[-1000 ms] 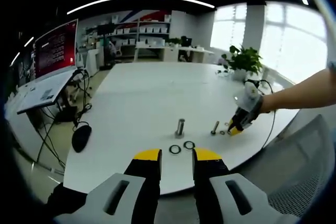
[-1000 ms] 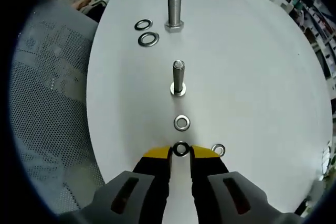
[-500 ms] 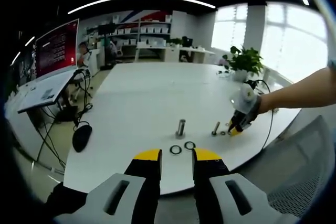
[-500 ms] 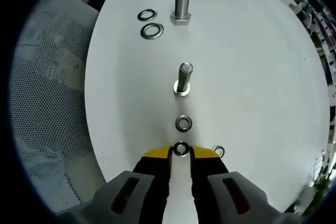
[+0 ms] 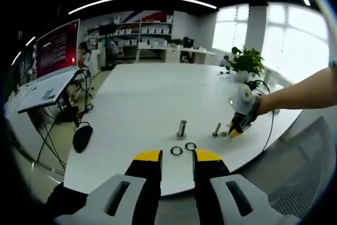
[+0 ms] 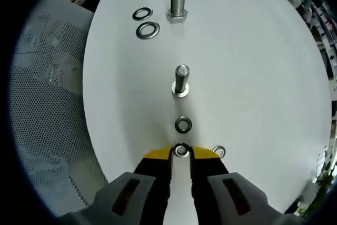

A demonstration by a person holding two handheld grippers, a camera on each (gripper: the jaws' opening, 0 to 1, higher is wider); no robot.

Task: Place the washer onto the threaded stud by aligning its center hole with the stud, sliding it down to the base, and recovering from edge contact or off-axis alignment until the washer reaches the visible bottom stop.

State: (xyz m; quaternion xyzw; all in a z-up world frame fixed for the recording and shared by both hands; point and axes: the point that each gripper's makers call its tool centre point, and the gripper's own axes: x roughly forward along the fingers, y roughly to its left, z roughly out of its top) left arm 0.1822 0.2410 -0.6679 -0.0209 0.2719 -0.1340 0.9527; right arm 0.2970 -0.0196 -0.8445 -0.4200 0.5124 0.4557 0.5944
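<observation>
Right gripper view: your right gripper [image 6: 181, 154] has its yellow-tipped fingers [image 6: 157, 155] closed in on a washer [image 6: 181, 150], pinching it by the rim just above the white bench [image 6: 253, 77]. At 12 o'clock from that washer a second washer [image 6: 182, 125] lies flat, and further along the same line stands the stud [image 6: 181, 80], upright with a flat ring at its base. A third washer [image 6: 219, 152] lies at 3 o'clock, just beside the right finger. Far up at 12 o'clock stands a bigger bolt [image 6: 177, 0] on its hex head, with two large washers [image 6: 145, 22] at its 9 o'clock, near each other. A mesh chair [image 6: 47, 104] runs along the bench edge at 9 o'clock.

Left gripper view: your left gripper [image 5: 176, 157] hangs off the near edge of the bench [image 5: 147, 98], its fingers [image 5: 149, 157] narrowly apart with nothing between them. Just past the tips lie the two large washers [image 5: 182, 148], with the bigger bolt [image 5: 181, 128] at their 12 o'clock. At 3 o'clock from it stands the stud [image 5: 216, 128], and just beyond it the right gripper [image 5: 235, 129] comes down to the bench on your arm [image 5: 300, 93]. A potted plant [image 5: 245, 62] sits at the far edge, at 1 o'clock
</observation>
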